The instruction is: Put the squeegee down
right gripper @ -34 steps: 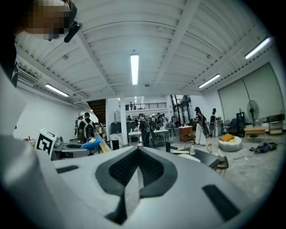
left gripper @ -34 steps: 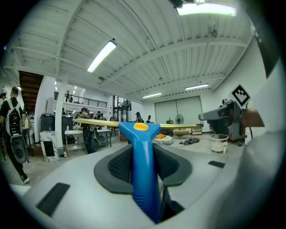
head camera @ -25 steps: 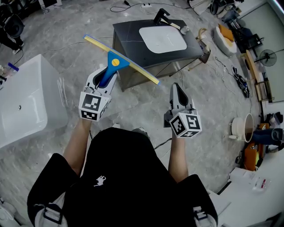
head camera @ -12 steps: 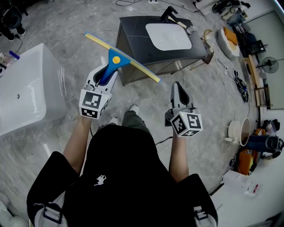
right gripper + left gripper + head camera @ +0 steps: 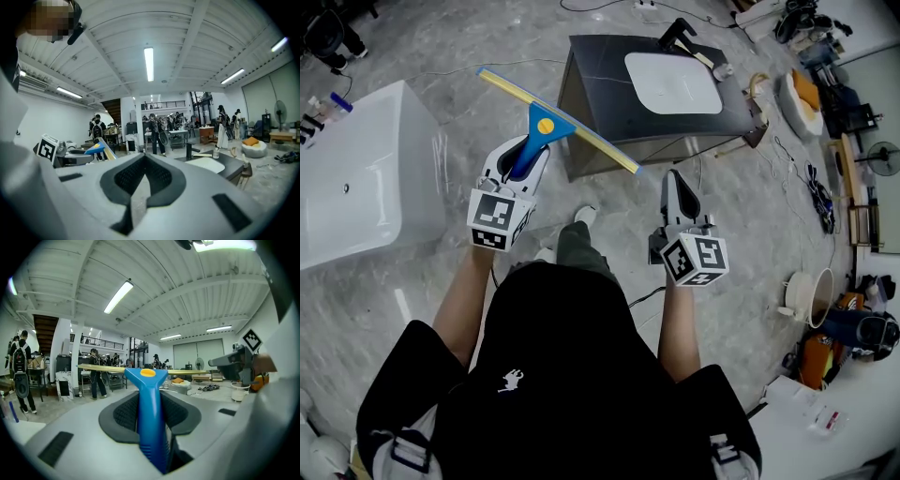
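Above the grey floor (image 5: 469, 37), the left gripper (image 5: 521, 156) clamps the blue handle of one squeegee (image 5: 547, 126) (yellow blade crosswise, in mid-air); the right gripper (image 5: 673, 181) has its jaws together, empty.

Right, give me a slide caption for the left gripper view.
Left gripper holding a blue squeegee by its handle, yellow blade crosswise ahead, workshop behind.

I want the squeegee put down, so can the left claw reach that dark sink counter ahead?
Probably yes: the left claw grips the squeegee by its handle, and the counter stands just ahead with only bare floor between.
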